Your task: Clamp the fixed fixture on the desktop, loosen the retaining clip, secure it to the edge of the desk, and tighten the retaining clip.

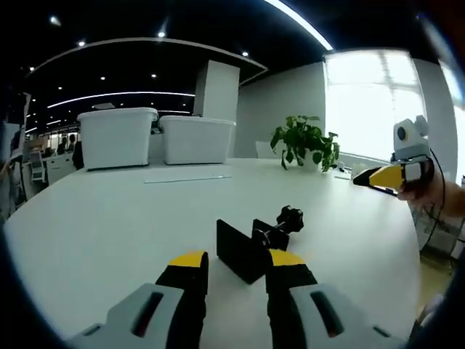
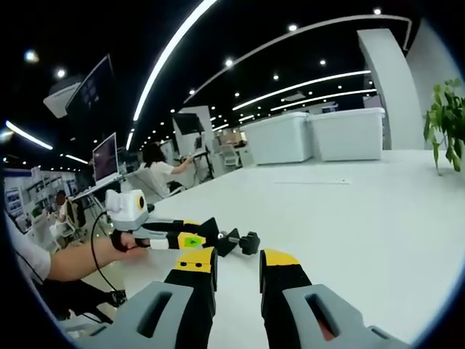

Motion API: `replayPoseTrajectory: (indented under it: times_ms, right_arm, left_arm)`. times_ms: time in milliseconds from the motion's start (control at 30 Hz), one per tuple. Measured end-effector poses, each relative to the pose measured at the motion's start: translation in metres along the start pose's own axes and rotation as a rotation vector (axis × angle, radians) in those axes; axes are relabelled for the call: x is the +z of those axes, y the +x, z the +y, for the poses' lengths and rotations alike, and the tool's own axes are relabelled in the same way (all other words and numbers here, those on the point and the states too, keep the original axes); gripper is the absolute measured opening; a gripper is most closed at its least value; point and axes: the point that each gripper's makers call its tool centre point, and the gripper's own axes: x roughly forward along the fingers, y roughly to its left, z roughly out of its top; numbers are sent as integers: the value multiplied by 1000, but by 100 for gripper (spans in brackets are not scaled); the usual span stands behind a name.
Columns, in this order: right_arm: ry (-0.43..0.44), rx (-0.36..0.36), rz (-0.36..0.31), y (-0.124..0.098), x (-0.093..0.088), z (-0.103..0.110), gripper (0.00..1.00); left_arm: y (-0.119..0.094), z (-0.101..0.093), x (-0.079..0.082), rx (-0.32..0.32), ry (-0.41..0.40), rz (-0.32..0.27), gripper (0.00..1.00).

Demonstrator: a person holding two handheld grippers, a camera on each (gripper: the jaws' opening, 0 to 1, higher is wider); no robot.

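Observation:
The black clamp fixture (image 1: 245, 251) lies on the white table (image 1: 109, 218), its flat plate toward me and its screw ending in a black knob (image 1: 290, 216) farther off. My left gripper (image 1: 238, 260) is open, and the plate sits between its yellow tips, close against the right one. In the right gripper view, the left gripper (image 2: 196, 234) reaches in from the left, with the fixture (image 2: 231, 240) at its tip. My right gripper (image 2: 237, 260) is open and holds nothing, hovering over the table. It appears in the left gripper view (image 1: 378, 178) at the right, held by a hand.
Two white bins (image 1: 116, 137) (image 1: 196, 138) stand at the table's far side, and a potted plant (image 1: 305, 142) is to their right. A thin white strip (image 1: 187, 178) lies before the bins. Beyond the table's left edge are desks with monitors (image 2: 105, 156) and seated people.

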Motion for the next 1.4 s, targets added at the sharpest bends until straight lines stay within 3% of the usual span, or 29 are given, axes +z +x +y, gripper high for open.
replayPoseTrajectory:
  times_ms: [567,933,1400]
  right_arm:
    - [29,26,-11,5,-3,-1,22]
    - [42,42,-13,7,-8,0,22]
    - [64,63,-7,14,-16,5,22]
  left_arm:
    - [22,14,-7,74,27,56,32]
    - [38,28,-6,74,26,71,30]
    - [48,30,-6,51,54,75,18]
